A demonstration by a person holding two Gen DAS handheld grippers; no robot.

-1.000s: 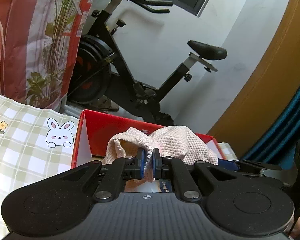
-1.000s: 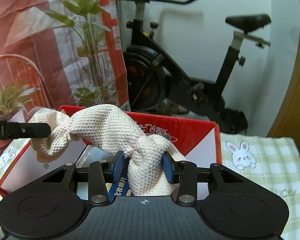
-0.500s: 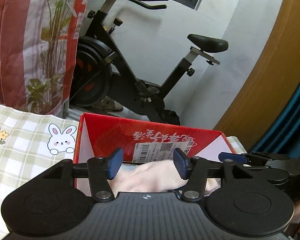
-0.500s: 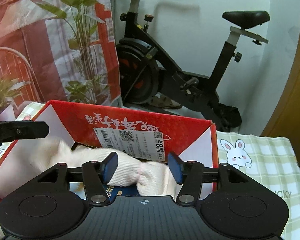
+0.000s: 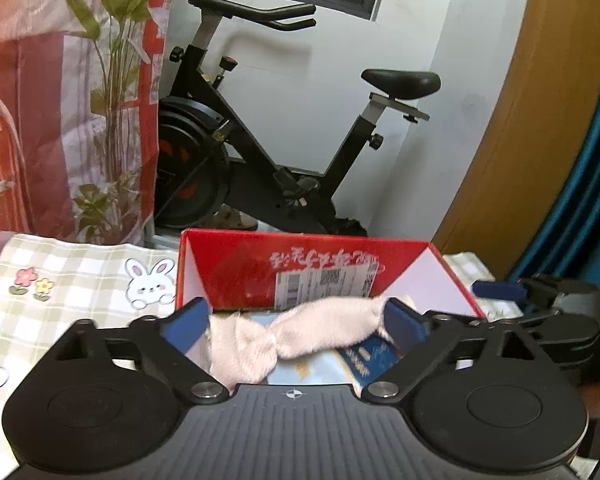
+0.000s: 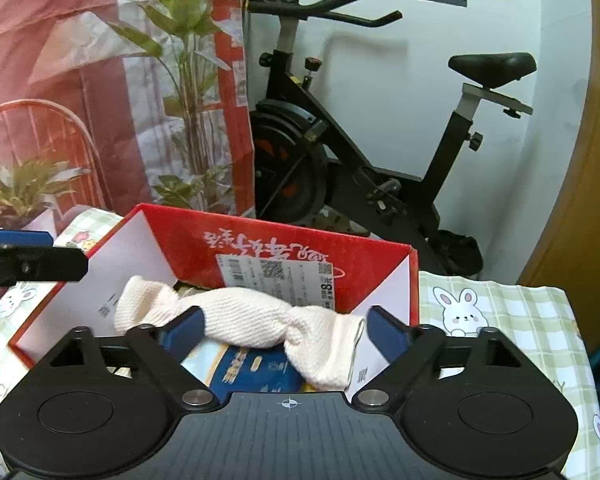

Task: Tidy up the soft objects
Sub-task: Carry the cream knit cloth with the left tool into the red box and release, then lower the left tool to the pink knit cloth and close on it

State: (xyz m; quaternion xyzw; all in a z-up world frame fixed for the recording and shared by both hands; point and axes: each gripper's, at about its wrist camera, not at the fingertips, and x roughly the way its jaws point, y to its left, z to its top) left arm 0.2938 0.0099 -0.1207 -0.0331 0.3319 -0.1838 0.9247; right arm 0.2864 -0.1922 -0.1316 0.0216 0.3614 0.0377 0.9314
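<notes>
The cloth (image 6: 244,318) lies twisted inside the red box (image 6: 284,240), on blue packets (image 6: 256,368). The right gripper (image 6: 282,330) and left gripper (image 5: 296,320) are both opening, jaws spread wide, pads clear of the cloth. A bike (image 6: 364,152) stands at 12 o'clock beyond the box, with the checked tablecloth (image 6: 500,312) under the box.

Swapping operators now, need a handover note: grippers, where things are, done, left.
Left gripper: jaws opening, holding nothing.
Right gripper: jaws opening too, holding nothing.
Cream knit cloth, tied in sections, lies loose inside the red box on top of a blue packet; the box sits on the bunny tablecloth.
Done: cloth is in the box.
Left: back both grippers away; no other soft item is in view.
</notes>
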